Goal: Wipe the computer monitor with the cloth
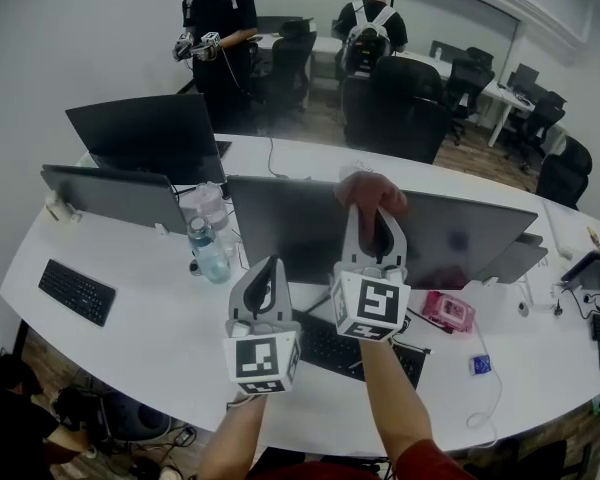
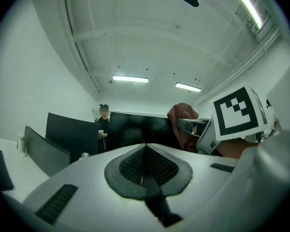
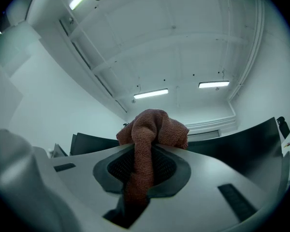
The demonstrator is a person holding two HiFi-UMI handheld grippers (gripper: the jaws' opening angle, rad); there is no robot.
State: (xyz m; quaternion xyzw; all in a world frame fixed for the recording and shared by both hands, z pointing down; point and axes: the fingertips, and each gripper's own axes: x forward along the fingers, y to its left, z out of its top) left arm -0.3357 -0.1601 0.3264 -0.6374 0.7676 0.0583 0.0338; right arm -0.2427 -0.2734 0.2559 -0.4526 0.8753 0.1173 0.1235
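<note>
On the white desk [image 1: 150,338], the right gripper [image 1: 373,218] is clenched on a reddish-brown cloth [image 1: 370,190]. The bunched cloth sits at the top edge of the wide dark monitor [image 1: 280,228], at about 12 o'clock from the gripper's marker cube. In the right gripper view a strip of the cloth runs down between the two pads.

The left gripper [image 1: 268,268] hangs just beside it at about 8 o'clock, in front of the screen's lower edge. Its jaws are pressed together with nothing between them.

Three monitors show plainly: the wide one and two more at its 9 to 10 o'clock, a farther one [image 1: 145,138] and a nearer one [image 1: 115,196]. Two bottles stand between those and the wide screen: a clear one [image 1: 208,253] and a paler one [image 1: 205,205] behind it. There are two keyboards, one [image 1: 77,291] at 8 o'clock on the desk and one [image 1: 405,361] under the grippers. A pink box [image 1: 448,311] lies at 4 o'clock from the cloth.

Two people stand beyond the desk at 12 o'clock: one [image 1: 218,38] holding grippers, one [image 1: 370,28] wearing a backpack.
</note>
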